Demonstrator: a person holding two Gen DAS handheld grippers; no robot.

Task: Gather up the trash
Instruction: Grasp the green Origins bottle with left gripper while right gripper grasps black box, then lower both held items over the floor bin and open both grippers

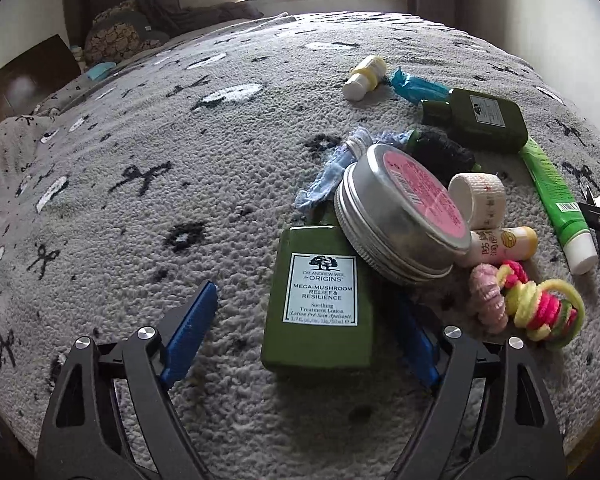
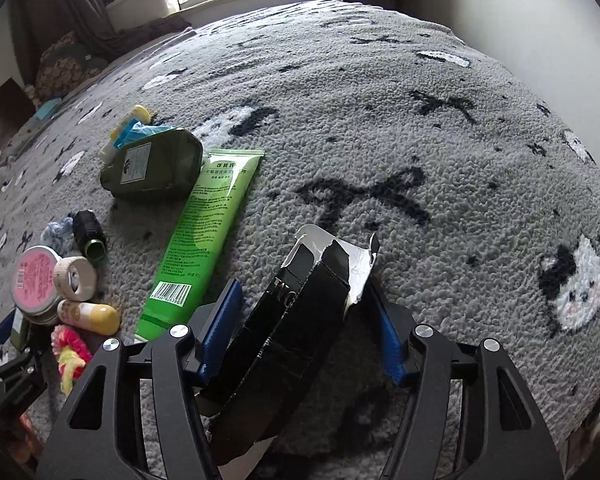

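Our tongs spread wide over clutter on the grey blanket (image 1: pixel 228 148).

Our left tongs (image 1: pixel 306 322) stand released around a green lotion bottle (image 1: pixel 320 300), whose top lies hidden under a metal tin (image 1: pixel 400 216). Hair ties (image 1: pixel 540 308), a bandage roll (image 1: pixel 480 196) and a green tube (image 2: pixel 204 232) crowd close. Our right tongs (image 2: pixel 300 340) straddle a torn black carton (image 2: pixel 288 336); we cannot tell whether they pinch it, and its lower end is cut off.

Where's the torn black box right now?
In the right wrist view, the torn black box sits between the right gripper's open jaws, just right of the green tube.
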